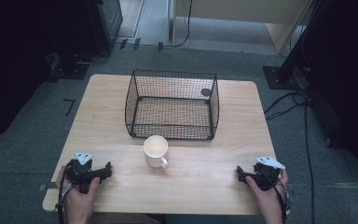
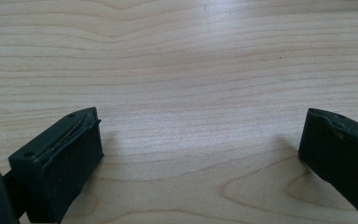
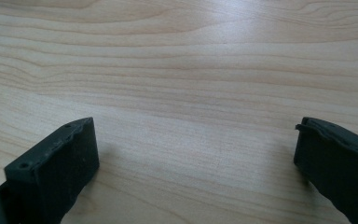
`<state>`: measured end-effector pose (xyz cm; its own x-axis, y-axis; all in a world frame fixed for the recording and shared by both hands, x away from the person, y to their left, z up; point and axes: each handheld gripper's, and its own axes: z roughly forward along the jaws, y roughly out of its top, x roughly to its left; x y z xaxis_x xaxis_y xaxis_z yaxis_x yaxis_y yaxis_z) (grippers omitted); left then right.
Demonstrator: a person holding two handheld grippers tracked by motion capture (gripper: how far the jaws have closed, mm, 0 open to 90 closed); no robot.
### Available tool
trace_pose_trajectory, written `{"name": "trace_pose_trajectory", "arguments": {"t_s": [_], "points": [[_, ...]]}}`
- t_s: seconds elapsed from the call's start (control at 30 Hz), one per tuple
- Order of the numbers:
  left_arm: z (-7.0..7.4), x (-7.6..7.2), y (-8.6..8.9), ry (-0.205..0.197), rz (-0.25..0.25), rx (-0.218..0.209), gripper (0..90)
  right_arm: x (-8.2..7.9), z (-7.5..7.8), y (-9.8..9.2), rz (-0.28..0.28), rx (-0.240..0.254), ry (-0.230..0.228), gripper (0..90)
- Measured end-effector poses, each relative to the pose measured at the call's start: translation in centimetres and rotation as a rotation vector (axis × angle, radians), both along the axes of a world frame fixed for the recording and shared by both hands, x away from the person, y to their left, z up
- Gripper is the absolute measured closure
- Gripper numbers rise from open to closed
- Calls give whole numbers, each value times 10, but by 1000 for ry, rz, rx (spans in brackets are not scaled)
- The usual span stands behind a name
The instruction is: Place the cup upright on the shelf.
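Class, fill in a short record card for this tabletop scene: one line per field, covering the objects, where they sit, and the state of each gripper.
surface: wooden table
basket: black wire basket, nothing visible inside, middle of table toward far side
mug: white mug, upright, just in front of basket, handle toward person's right
left gripper: open, near table's left front edge
right gripper: open, near right front edge
held objects: none
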<state>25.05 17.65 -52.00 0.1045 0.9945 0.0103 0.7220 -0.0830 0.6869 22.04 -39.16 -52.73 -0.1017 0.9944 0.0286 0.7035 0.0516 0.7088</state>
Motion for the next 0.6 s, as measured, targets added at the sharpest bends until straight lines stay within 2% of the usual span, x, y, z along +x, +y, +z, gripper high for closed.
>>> {"name": "trace_pose_trajectory", "arguments": {"t_s": [0.13, 0.23, 0.3, 0.37, 0.43, 0.6], "points": [[0, 0, -1, 0, 5, 0, 0, -1, 0, 4, -1, -2, -1, 0], [0, 0, 0, 0, 5, 0, 0, -2, 0, 7, 24, -3, -3, 0], [0, 0, 0, 0, 5, 0, 0, -3, 0, 12, 51, -33, -21, 0], [0, 0, 0, 0, 5, 0, 0, -3, 1, 14, 60, -35, -17, 4], [0, 0, 0, 0, 5, 0, 0, -1, 5, 20, 99, -44, 1, 55], [0, 0, 0, 0, 5, 0, 0, 0, 11, 30, 110, -45, -24, 56]]}}
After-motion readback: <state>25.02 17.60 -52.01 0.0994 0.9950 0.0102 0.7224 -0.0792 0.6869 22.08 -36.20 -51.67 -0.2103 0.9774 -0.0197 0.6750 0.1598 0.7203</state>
